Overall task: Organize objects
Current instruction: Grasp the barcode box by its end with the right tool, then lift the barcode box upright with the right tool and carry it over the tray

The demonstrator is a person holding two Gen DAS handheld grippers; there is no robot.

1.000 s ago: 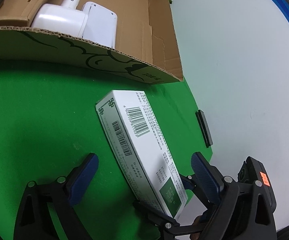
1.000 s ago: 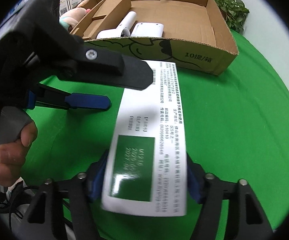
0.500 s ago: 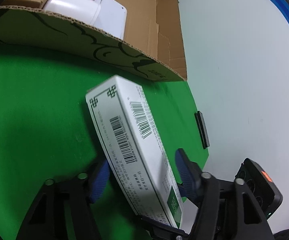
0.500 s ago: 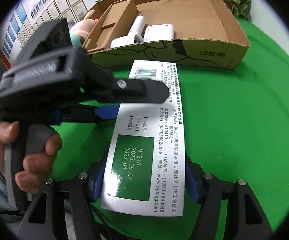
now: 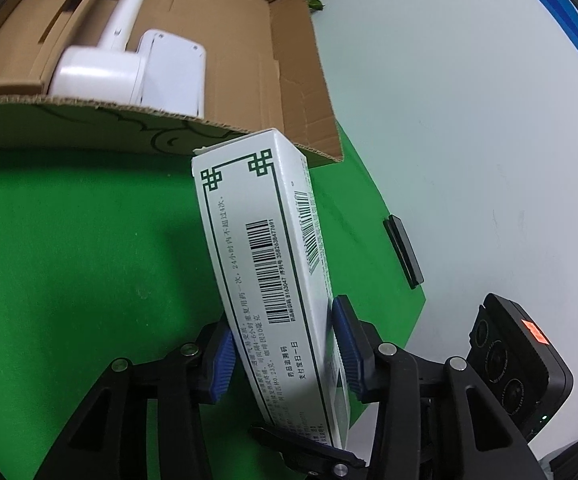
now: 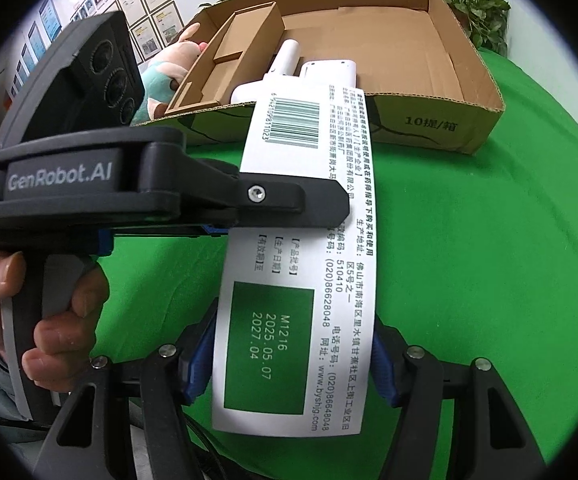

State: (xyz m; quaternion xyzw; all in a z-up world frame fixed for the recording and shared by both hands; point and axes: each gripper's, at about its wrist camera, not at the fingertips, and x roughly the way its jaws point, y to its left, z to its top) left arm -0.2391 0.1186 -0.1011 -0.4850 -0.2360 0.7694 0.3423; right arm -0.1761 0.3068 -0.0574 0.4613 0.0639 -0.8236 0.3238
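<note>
Seen from the right wrist, at the far left: a hand (image 6: 49, 312) wrapped around the black handle of the left gripper (image 5: 285, 354), well left of the cardboard box (image 6: 441, 128). Reaching rightward from that handle across the long white carton (image 6: 297, 264), with blue pads (image 5: 221, 364) pressed to two opposite faces of it; jaws just closed in onto the carton, now pinching it. Behind the handle, at the left end of the cardboard box, a pink and teal plush toy (image 6: 169, 68).

Centre: the carton lifted off the green cloth (image 6: 489, 280), tilted, its far end with the barcode just short of the front wall of the cardboard box and overlapping that wall in both views. Near end, with the green date panel, clamped between the blue pads (image 6: 197, 364) of the right gripper (image 6: 289, 364), one pad on each long edge. So held at once by both grippers, in front of the cardboard box, not inside it.

Inside the cardboard box, behind the carton's far end: a white device with a long handle (image 5: 101, 68) lying flat, touching a white rectangular unit (image 5: 173, 72) just right of it; a cardboard insert (image 6: 225, 60) at the left end.

Right of the cardboard box: bare green cloth, then a leafy plant (image 6: 477, 4) behind the box's right corner. From the left wrist, a small black slab (image 5: 403, 250) at the cloth's right edge, well to the right of the box.
</note>
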